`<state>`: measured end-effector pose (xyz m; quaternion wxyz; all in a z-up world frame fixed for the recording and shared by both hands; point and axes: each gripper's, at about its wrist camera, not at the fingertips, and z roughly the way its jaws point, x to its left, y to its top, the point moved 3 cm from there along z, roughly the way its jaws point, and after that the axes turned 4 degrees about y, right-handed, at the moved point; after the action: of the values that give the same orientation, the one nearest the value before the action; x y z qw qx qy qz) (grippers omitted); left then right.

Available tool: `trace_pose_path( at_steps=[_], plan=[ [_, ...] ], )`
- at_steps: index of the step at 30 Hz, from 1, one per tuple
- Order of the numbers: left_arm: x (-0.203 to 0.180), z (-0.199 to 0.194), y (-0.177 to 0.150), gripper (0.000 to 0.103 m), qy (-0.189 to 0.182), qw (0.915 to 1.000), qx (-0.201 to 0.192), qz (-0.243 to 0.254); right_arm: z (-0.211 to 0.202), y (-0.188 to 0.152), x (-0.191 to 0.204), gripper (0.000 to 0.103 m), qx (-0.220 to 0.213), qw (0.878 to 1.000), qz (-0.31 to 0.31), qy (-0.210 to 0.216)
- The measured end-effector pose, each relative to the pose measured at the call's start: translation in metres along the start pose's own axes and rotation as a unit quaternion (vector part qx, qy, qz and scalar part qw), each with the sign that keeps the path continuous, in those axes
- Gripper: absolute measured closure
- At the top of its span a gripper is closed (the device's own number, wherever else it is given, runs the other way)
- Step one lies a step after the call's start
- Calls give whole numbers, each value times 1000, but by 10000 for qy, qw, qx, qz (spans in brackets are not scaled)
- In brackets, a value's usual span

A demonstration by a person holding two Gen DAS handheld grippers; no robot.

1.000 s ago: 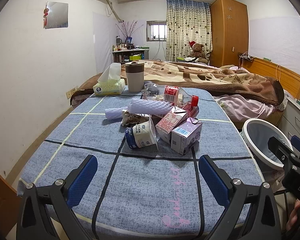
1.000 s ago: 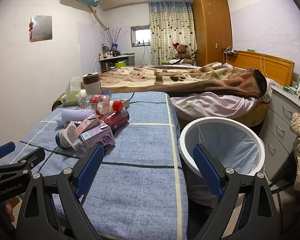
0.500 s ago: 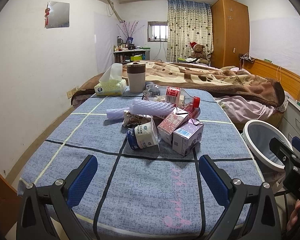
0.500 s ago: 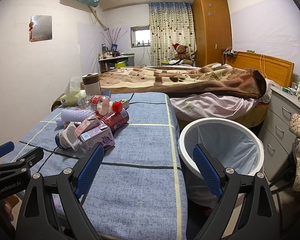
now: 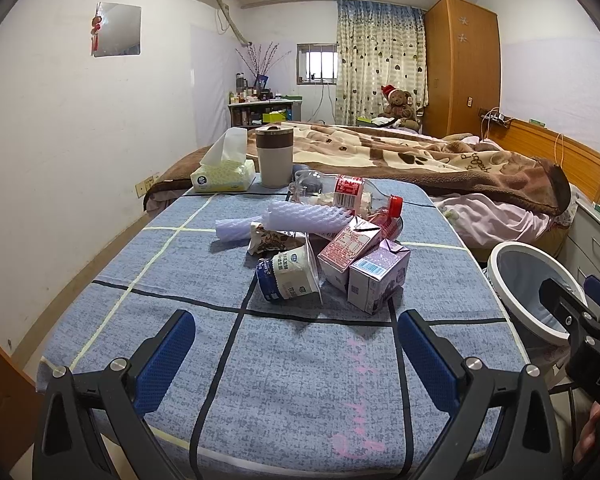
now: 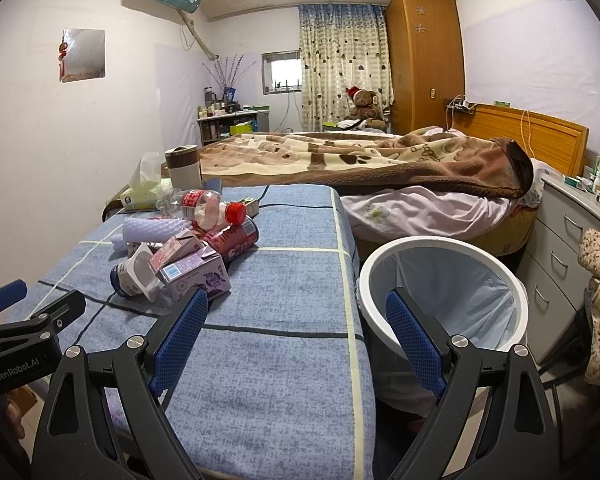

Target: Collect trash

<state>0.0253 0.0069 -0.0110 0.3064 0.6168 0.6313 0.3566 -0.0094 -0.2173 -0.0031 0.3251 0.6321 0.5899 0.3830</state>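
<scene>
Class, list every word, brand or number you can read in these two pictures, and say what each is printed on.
"GenRobot.AI": on the left claw's black body, seen from the right wrist view.
"DAS": cut-off letters on the right claw's body, seen from the left wrist view.
Too small or blurred to read: yogurt cup, pink carton, purple carton, bottle label, red can, tissue box.

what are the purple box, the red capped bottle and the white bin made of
Purple box: seemingly coated paperboard, with folded gable top and printed faces. Red-capped bottle: clear thin plastic, see-through and crumpled. White bin: likely smooth matte plastic rim, lined with a thin pale-blue translucent film bag.
</scene>
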Motion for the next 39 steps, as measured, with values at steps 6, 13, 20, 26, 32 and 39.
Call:
trace_pose_path(
  at_steps=[6, 13, 20, 26, 32, 39],
  plan=[
    [0, 0, 0, 0, 2, 10000, 0, 0, 0, 0, 0, 11, -1, 10000, -1, -3],
    [0, 0, 0, 0, 6, 10000, 3, -3, -1, 0, 0, 11, -5, 10000, -8, -4],
    [2, 0, 0, 0, 12, 10000, 5, -4, 0, 0, 1, 11, -3, 10000, -8, -7],
    [3, 3, 0, 0, 4, 10000, 26, -1, 0, 0, 1, 11, 13, 10000, -13, -18],
    [7, 11, 1, 0, -84, 9999, 46, -36, 6, 1, 3, 11, 65, 10000, -44, 12],
    [22, 43, 3, 1, -430, 9987, 281, -78, 29, -2, 13, 11, 207, 9990, -175, 350]
  ],
)
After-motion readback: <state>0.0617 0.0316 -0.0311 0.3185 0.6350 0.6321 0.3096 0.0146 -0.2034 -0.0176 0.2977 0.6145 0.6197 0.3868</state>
